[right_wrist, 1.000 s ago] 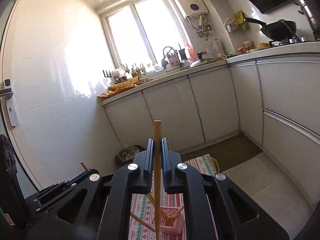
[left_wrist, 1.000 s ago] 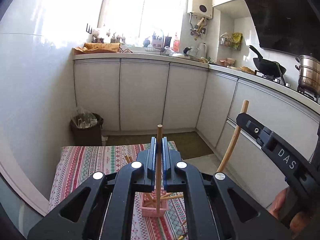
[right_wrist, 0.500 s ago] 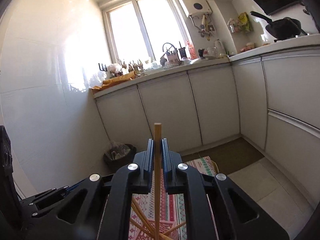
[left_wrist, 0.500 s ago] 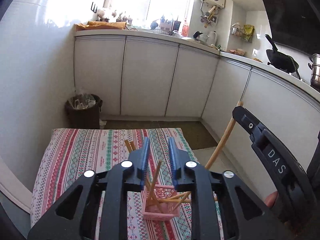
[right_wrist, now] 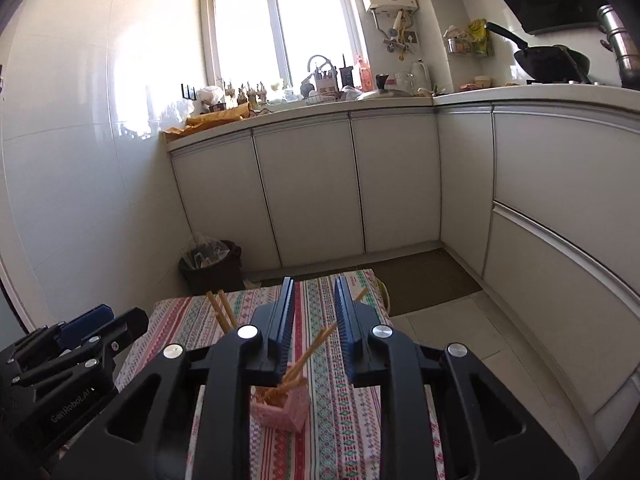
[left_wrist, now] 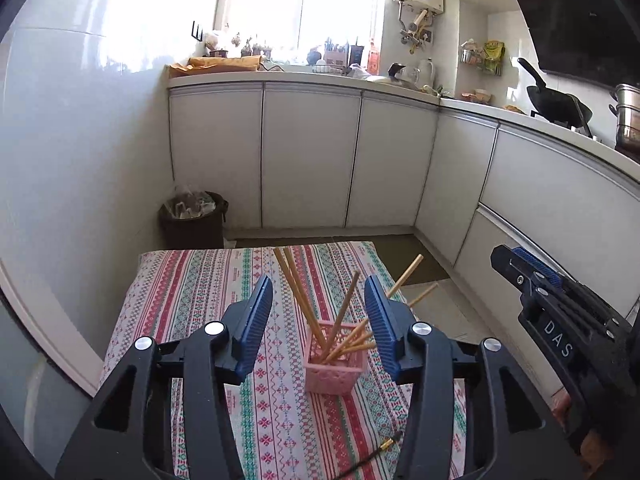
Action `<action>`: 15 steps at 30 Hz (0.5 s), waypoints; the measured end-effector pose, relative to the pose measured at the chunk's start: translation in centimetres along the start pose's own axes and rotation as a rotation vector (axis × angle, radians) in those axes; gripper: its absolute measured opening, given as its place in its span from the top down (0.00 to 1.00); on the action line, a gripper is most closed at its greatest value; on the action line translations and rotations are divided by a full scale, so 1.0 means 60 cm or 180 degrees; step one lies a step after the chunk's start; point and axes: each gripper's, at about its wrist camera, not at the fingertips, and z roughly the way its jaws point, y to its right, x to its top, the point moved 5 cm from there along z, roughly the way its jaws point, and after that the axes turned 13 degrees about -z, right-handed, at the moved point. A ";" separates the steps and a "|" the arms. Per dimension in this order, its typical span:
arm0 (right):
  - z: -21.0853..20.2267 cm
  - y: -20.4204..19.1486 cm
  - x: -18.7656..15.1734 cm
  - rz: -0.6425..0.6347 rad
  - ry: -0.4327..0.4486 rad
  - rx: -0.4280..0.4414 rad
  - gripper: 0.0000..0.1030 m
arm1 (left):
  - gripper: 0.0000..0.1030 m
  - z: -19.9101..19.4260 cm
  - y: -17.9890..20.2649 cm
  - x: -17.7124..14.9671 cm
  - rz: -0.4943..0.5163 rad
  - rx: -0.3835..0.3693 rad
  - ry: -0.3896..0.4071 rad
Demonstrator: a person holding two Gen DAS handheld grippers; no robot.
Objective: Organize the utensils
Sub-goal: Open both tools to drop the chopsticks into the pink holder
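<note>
Left wrist view. The left gripper (left_wrist: pixel 319 308) hangs above a table under a striped woven cloth (left_wrist: pixel 192 284); its blue-padded jaws are opening and nothing is pinched between them. Just beyond and below the fingertips stands a pink lattice basket (left_wrist: pixel 335 374) holding a fan of wooden chopsticks (left_wrist: pixel 298 296), some leaning away to the left of the gap, others splaying right behind the right finger. Below the right finger a dark cable with a brass tip (left_wrist: pixel 384 449) lies on the cloth. The right gripper (left_wrist: pixel 524 266) enters at the far right, well apart from the basket. Ahead: white base cabinets (left_wrist: pixel 312 156), a lined waste bin (left_wrist: pixel 194 220) at the wall, and a wok (left_wrist: pixel 558 106) and steel pot on the right-hand counter.

Right wrist view. The right gripper (right_wrist: pixel 314 300) has its jaws opening, with a narrower gap than the left; one chopstick rises in the gap without touching either pad. The basket (right_wrist: pixel 282 410) sits just below the fingers, partly hidden by the left finger. Only this view shows the left gripper's side (right_wrist: pixel 86 320), at lower left, the bright window (right_wrist: pixel 276 24), the wall-mounted water heater in full and the tiled floor beside the table's right edge. The cable does not appear here.
</note>
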 end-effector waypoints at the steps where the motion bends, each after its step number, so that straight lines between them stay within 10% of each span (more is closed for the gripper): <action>1: -0.009 0.000 -0.011 -0.0001 -0.0045 0.0001 0.79 | 0.56 -0.005 0.001 -0.008 0.0016 0.0006 -0.0023; 15: -0.071 0.011 -0.083 0.0007 -0.0329 -0.0122 0.38 | 0.25 -0.076 0.002 -0.063 0.0041 0.0111 -0.0019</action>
